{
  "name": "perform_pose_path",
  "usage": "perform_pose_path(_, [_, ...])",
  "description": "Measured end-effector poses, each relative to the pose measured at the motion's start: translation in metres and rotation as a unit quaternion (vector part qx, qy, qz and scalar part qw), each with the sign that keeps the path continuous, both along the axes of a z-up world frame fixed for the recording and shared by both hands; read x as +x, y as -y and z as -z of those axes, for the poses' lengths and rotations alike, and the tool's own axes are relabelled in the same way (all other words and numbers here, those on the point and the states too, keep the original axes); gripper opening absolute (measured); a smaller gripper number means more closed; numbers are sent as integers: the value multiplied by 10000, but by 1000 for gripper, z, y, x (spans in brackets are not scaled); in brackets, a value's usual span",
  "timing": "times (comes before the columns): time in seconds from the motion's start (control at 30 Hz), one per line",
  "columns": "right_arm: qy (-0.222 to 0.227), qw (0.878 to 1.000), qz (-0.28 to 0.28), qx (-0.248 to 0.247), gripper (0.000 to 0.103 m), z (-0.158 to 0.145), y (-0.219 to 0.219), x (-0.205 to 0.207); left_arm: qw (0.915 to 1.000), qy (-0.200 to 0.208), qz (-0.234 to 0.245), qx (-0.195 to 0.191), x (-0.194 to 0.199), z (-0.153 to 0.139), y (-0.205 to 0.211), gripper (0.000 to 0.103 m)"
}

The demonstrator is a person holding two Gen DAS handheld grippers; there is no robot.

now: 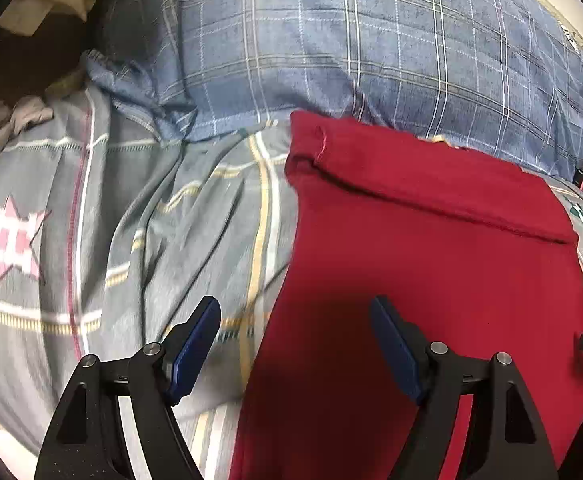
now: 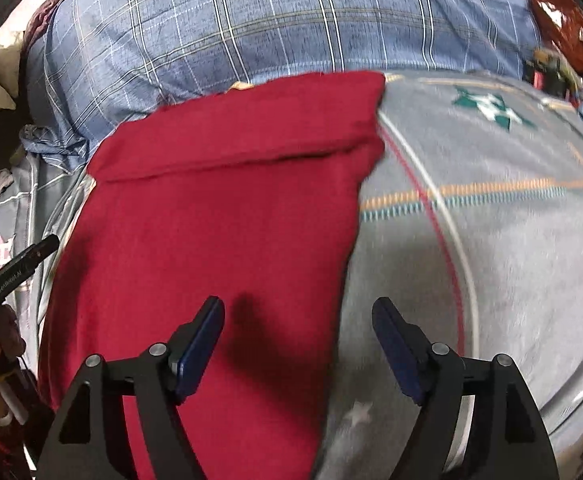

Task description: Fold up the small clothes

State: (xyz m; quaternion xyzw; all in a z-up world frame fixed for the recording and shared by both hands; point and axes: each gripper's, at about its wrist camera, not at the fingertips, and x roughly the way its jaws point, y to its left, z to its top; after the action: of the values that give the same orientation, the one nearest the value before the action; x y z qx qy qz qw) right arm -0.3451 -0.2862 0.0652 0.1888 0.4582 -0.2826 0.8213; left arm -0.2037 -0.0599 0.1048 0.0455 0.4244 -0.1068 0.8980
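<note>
Red garment [image 1: 431, 248] lay flat on grey patterned bedsheet [image 1: 151, 220], folded band at far end against blue plaid pillow [image 1: 351, 40]. Left gripper [image 1: 295, 344] and right gripper [image 2: 297, 344] hovered wide open, holding nothing, each straddling a side edge.

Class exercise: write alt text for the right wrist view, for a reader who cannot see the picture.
A red garment lies flat on a grey patterned bedsheet, its far end folded over into a band. The open right gripper hovers above the garment's right edge, holding nothing. A blue plaid pillow lies beyond the garment.
</note>
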Motion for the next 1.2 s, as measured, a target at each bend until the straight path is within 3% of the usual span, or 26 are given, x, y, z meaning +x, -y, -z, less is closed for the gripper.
perform_pose_path(0.17, [-45, 9999, -20, 102, 78, 7, -9, -9, 9999, -120, -52, 68, -15, 6, -10, 77])
perform_pose_path(0.4, [-99, 9998, -150, -116, 79, 11, -23, -12, 9994, -299, -123, 75, -25, 17, -17, 77])
perform_pose_path(0.63, [13, 9994, -182, -280, 79, 13, -30, -3, 9989, -404, -201, -106, -28, 26, -23, 77])
perform_pose_path(0.73, [-30, 9985, -343, -419, 60, 12, -35, -1, 9983, -465, -230, -260, -29, 29, -28, 78])
perform_pose_path(0.8, [-202, 9958, -370, -813, 33, 12, -36, 0, 9981, -494, -239, -275, -30, 30, -32, 79])
perform_pose_path(0.9, [-110, 9975, -250, -657, 15, 8, -26, -8, 9980, -545, -186, -276, -33, 29, -34, 79])
perform_pose_path(0.97, [-87, 9978, -191, -629, 11, 6, -22, -14, 9978, -573, -158, -286, -33, 30, -35, 81])
perform_pose_path(1.03, [40, 9989, -158, -432, 11, 4, -18, -22, 9977, -588, -120, -312, -37, 30, -36, 82])
perform_pose_path(1.13, [419, 9991, -86, 25, 24, 0, -17, -35, 9976, -616, -23, -304, -42, 30, -37, 85])
perform_pose_path(1.2, [745, 9951, -55, 648, 61, 2, -15, -50, 9972, -682, 122, -275, -45, 31, -37, 90])
